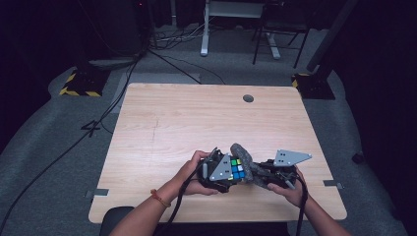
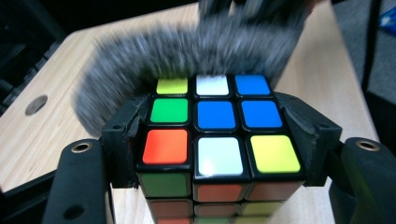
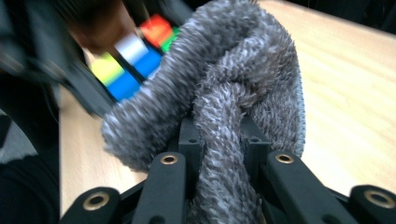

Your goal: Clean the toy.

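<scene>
A puzzle cube (image 2: 215, 135) with coloured stickers sits clamped between the black jaws of my left gripper (image 1: 227, 173), near the table's front edge; its top face shows green, blue, white, orange and yellow squares. A fluffy grey cloth (image 3: 229, 102) is pinched in my right gripper (image 1: 255, 172), whose jaws squeeze a fold of it. The cloth (image 2: 187, 51) curls over the far side of the cube (image 1: 236, 168) and touches it. In the right gripper view the cube (image 3: 133, 51) peeks out behind the cloth, blurred.
The light wooden table (image 1: 196, 118) has a round cable hole (image 1: 248, 98) near its far edge. Dark floor with cables, yellow-black striped stand bases (image 1: 78, 86) and table and chair legs lies beyond.
</scene>
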The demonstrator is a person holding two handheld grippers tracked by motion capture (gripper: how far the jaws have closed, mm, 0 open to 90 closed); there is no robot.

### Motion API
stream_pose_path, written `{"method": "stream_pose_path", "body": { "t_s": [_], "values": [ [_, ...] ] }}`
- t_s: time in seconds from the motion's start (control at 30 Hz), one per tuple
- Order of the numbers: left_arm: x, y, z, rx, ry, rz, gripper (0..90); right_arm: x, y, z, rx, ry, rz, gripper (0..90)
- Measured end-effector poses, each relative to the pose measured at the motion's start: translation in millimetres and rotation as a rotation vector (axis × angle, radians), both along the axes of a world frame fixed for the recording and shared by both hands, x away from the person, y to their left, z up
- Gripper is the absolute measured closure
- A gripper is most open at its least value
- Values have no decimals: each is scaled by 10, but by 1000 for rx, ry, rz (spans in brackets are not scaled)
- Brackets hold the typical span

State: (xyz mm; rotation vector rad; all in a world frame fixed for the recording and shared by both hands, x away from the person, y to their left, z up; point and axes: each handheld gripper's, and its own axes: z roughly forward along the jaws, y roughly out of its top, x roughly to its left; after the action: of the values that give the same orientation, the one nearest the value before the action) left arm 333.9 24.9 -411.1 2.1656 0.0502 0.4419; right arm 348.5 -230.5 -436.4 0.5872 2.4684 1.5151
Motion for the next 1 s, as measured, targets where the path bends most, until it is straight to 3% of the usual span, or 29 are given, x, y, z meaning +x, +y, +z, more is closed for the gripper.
{"method": "stream_pose_path", "body": {
  "t_s": [0.07, 0.13, 0.27, 0.4, 0.67, 0.8, 1.0],
  "values": [
    [-14, 5, 30, -18, -9, -11, 330, 20, 28, -62, -43, 16, -3, 762],
    [-31, 5, 49, -19, -16, -14, 330, 39, 36, -104, -42, 31, -4, 762],
    [-13, 10, 30, -16, -13, -6, 328, 37, 31, -97, -10, 34, 2, 766],
    [4, 12, 8, -3, -8, 3, 328, 5, -17, -13, 51, 29, 14, 767],
    [26, -33, -51, 53, -4, 24, 328, -92, -14, 120, 89, -27, 18, 769],
    [16, -84, -92, 97, -8, 28, 330, -166, 40, 182, 68, -73, 37, 768],
    [13, -47, -58, 68, -5, 26, 335, -156, 30, 182, 36, -102, 15, 766]
  ]
}}
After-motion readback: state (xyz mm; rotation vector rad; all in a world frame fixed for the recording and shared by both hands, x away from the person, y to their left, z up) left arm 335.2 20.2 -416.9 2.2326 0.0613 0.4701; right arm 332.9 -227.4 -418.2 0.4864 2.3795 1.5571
